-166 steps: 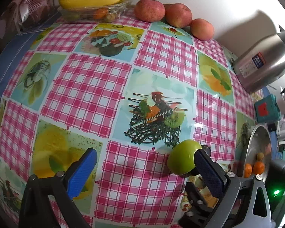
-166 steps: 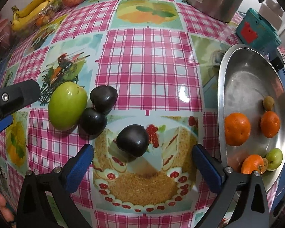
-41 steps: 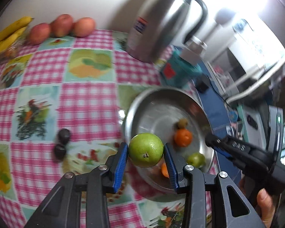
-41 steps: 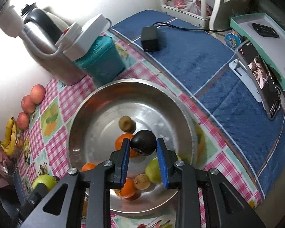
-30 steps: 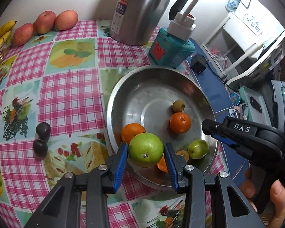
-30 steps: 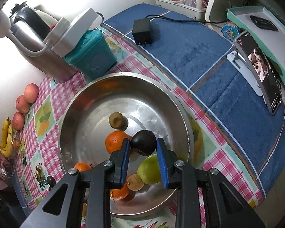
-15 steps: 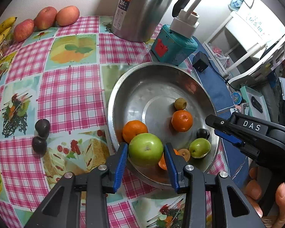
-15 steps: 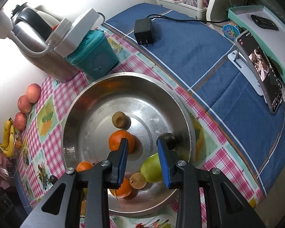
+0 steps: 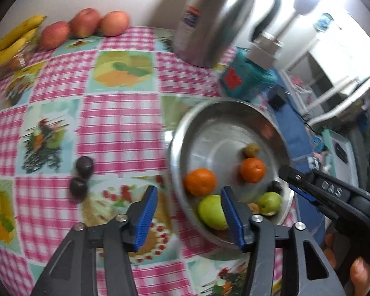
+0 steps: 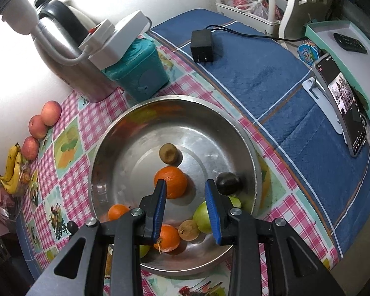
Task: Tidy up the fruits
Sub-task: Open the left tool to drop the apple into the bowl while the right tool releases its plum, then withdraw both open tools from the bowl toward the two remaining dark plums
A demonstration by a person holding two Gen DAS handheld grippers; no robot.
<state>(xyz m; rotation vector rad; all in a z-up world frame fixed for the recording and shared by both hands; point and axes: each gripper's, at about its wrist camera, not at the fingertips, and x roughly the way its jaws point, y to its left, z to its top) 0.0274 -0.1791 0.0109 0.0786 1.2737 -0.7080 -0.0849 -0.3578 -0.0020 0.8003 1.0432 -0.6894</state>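
The left gripper (image 9: 188, 209) w/ blue-padded black fingers hangs w/ jaws spread wide, holding nothing. The big green apple (image 9: 212, 212) lies inside the round stainless-steel bowl (image 9: 178, 133) at its near rim, partly behind the right-hand pad. The right gripper (image 10: 186, 208) hovers over the same bowl (image 10: 145, 106), jaws apart & empty.

In the bowl, right wrist view: dark purple plum (image 10: 228, 183) by the right wall, orange mandarin (image 10: 171, 181) near centre, brown kiwi-like fruit (image 10: 168, 153) beyond it, plus more mandarins & a smaller green fruit (image 10: 203, 215) at the near edge.

Two more dark plums (image 9: 81, 176) sit touching each other on the pink checked fruit-print tablecloth (image 9: 120, 128), well left of the bowl. Left view is motion-blurred. Along the back wall: three red apples (image 9: 83, 27), yellow bananas (image 9: 11, 40), steel thermos jug (image 9: 209, 22).
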